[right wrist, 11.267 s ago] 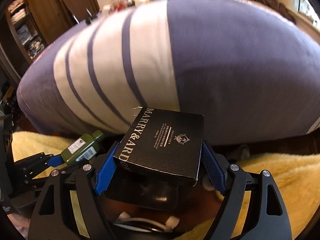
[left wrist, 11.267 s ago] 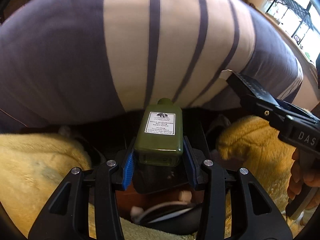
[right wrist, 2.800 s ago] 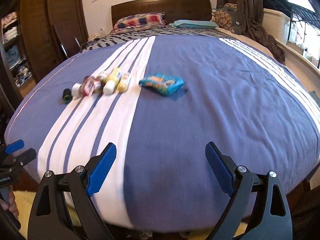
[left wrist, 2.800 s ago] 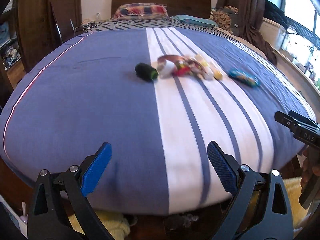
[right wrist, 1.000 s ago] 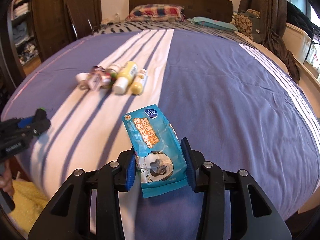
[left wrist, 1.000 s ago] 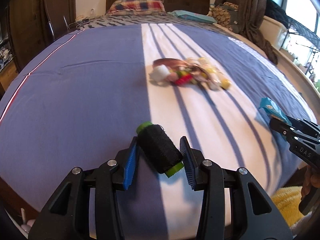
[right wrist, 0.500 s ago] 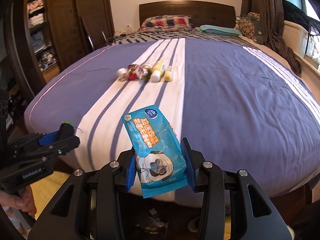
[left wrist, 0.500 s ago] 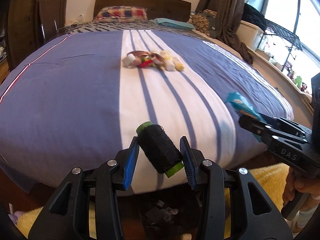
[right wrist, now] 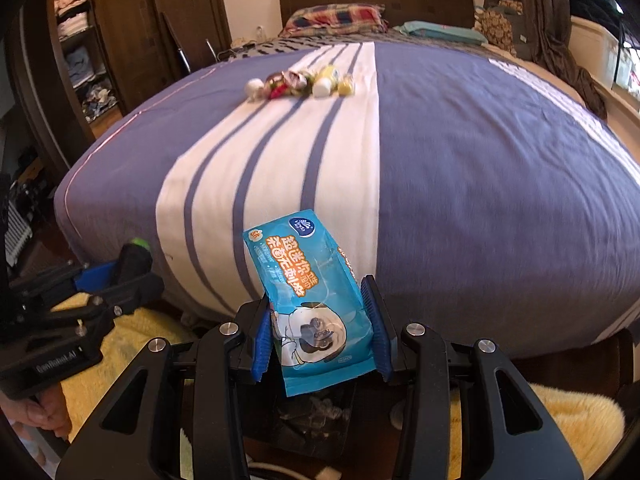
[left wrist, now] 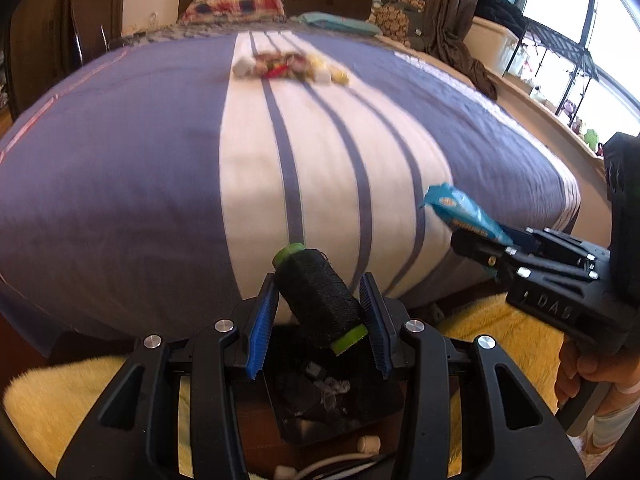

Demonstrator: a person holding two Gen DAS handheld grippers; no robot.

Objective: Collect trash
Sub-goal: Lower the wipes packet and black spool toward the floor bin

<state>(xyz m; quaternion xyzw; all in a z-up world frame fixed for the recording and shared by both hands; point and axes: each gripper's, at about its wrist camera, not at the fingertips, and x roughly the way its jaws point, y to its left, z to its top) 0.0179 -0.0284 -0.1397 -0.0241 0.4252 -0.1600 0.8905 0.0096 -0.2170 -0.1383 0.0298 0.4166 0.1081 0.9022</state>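
My left gripper (left wrist: 318,312) is shut on a black thread spool (left wrist: 318,298) with green ends, held past the foot of the bed over a dark bin (left wrist: 340,404) on the floor. My right gripper (right wrist: 318,330) is shut on a blue wet-wipe packet (right wrist: 308,300); it shows in the left wrist view too (left wrist: 460,212), to the right of the spool. The dark bin (right wrist: 316,416) lies below the packet. Several small bottles and wrappers (right wrist: 300,80) lie in a cluster far up the bed (left wrist: 288,66).
The bed (right wrist: 460,160) has a purple cover with a white striped band. A yellow fluffy rug (left wrist: 500,344) lies on the floor around the bin. A wooden wardrobe (right wrist: 80,40) stands left; a window ledge with shelving (left wrist: 560,60) is right.
Both grippers have drawn back from the bed and lowered with their loads. The bed's foot edge and the bin below now show closer.
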